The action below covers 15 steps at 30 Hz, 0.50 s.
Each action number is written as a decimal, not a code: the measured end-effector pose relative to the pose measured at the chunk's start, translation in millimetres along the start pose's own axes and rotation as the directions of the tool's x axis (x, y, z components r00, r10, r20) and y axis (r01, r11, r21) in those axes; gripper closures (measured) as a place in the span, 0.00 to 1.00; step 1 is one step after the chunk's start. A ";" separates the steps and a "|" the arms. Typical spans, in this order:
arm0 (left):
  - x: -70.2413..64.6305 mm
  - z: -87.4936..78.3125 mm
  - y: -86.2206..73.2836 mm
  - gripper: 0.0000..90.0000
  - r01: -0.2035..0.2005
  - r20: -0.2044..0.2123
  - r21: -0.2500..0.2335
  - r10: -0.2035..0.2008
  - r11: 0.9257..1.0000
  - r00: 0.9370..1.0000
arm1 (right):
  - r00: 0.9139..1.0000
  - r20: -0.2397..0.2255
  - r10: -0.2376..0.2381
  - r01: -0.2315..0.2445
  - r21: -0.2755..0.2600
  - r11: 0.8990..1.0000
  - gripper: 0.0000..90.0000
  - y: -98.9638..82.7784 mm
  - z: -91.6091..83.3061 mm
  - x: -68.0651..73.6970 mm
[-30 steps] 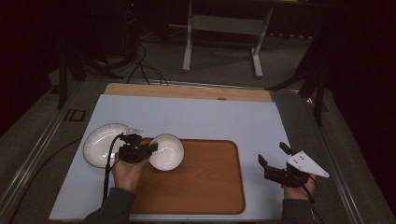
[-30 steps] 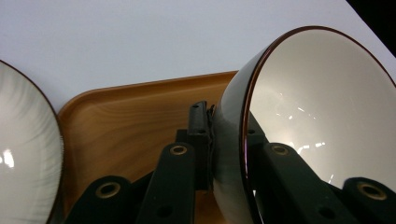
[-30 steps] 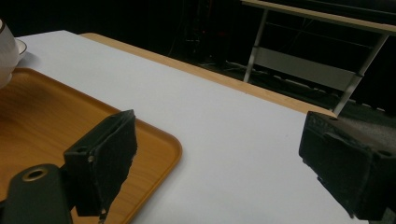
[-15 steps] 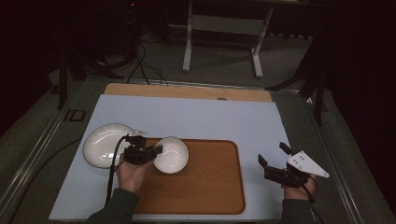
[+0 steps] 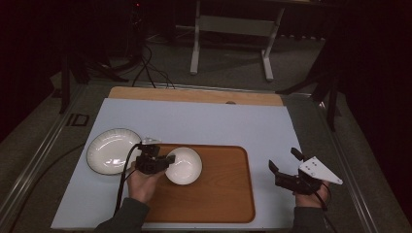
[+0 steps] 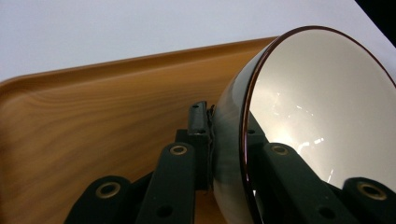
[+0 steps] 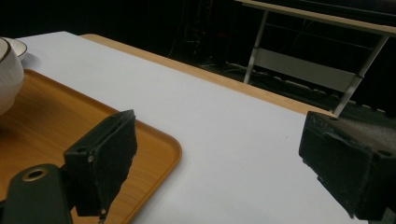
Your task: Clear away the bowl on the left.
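Observation:
A white bowl (image 5: 183,165) with a dark rim sits over the left part of the wooden tray (image 5: 218,194). My left gripper (image 5: 168,160) is shut on the bowl's left rim; in the left gripper view one jaw lies inside the bowl (image 6: 317,107) and one outside its wall, above the tray (image 6: 93,121). A white plate (image 5: 111,150) lies on the mat to the left of the tray. My right gripper (image 5: 284,162) stands open to the right of the tray, with nothing between its pads (image 7: 112,154); the bowl (image 7: 9,70) shows at the far left there.
A pale blue mat (image 5: 194,121) covers the table, with a wooden strip (image 5: 194,94) along its far edge. Beyond the table stand a white frame (image 5: 233,29) and cables on the floor. A black cable (image 5: 124,179) trails from the left gripper.
The left gripper has carried the bowl to the right, from beside the plate onto the tray. The right gripper has stayed where it was, still open.

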<state>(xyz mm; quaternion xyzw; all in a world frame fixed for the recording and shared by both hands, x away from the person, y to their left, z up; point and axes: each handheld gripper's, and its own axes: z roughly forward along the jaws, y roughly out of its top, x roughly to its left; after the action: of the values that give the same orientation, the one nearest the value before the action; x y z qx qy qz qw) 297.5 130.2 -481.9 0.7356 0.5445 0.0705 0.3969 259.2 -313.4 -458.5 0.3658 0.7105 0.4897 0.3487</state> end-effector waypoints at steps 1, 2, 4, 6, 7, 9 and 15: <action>-0.9 0.8 -0.5 0.91 -0.001 0.002 0.003 0.001 1.000 1.000 | 1.000 0.000 0.002 -0.002 0.000 1.000 0.12 0.0 -0.1 -0.2; -1.9 1.8 -1.0 0.91 -0.002 0.004 0.005 0.002 1.000 1.000 | 1.000 0.002 0.001 -0.001 0.000 1.000 0.12 0.0 0.0 -0.8; -3.8 4.2 -2.0 0.91 -0.006 0.006 0.012 0.006 1.000 1.000 | 1.000 0.002 0.002 -0.002 -0.001 1.000 0.12 0.0 0.4 -1.0; -5.5 6.4 -3.0 0.91 -0.013 0.006 0.022 0.013 1.000 1.000 | 1.000 0.001 0.003 -0.003 0.002 1.000 0.12 0.0 0.3 -0.6; -6.2 7.5 -3.7 0.91 -0.015 0.006 0.025 0.015 1.000 1.000 | 1.000 0.001 0.002 -0.002 0.001 1.000 0.12 0.0 0.2 -0.4; -7.5 9.0 -4.8 0.91 -0.019 0.004 0.034 0.019 0.999 1.000 | 1.000 0.001 0.001 -0.001 -0.001 1.000 0.12 0.1 0.0 -0.3; -10.4 12.5 -7.1 0.91 -0.029 0.006 0.046 0.028 0.999 1.000 | 1.000 0.001 0.000 0.000 0.000 1.000 0.12 0.2 -0.1 0.0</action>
<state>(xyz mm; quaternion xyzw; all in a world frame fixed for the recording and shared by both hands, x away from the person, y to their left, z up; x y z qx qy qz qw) 294.7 115.6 -491.6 0.7524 0.5345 0.0616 0.3801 259.2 -313.4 -458.2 0.3658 0.7103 0.4897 0.3490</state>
